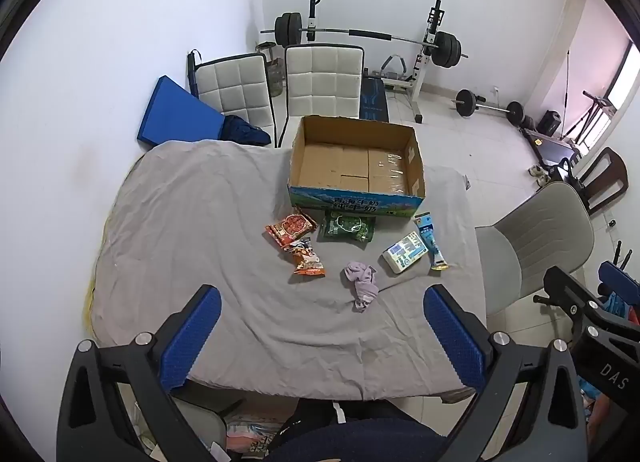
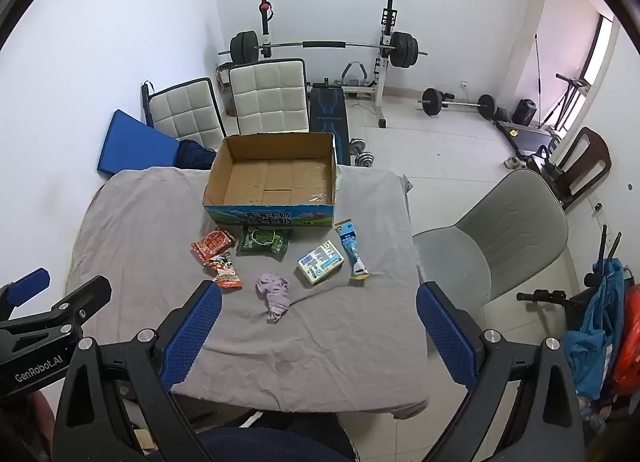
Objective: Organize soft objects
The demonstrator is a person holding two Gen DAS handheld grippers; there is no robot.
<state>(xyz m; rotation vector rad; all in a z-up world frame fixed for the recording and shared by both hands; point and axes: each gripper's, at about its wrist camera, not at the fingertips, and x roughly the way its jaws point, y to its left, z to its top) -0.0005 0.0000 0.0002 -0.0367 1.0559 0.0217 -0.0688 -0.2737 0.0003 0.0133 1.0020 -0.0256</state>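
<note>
Wrinkled matt grey cloth [image 1: 224, 222] covers the table, the box [image 1: 354, 166] is plain brown cardboard inside, the snack packets [image 1: 291, 227] are glossy plastic, and the blue fingers [image 1: 192, 342] look finely textured.

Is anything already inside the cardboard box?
No: the cardboard box shows only its bare bottom, while the snack packets and the purple cloth lie on the grey sheet before it.

— We're seeing a grey cloth [image 1: 208, 222] covering the counter, and a brown cardboard box [image 1: 356, 166] showing a blue-green printed front.

— We're noticing red [image 1: 290, 227], orange [image 1: 307, 258] and green [image 1: 349, 228] packets, a lilac rag [image 1: 362, 282], and blue dimpled pads [image 1: 202, 336].
</note>
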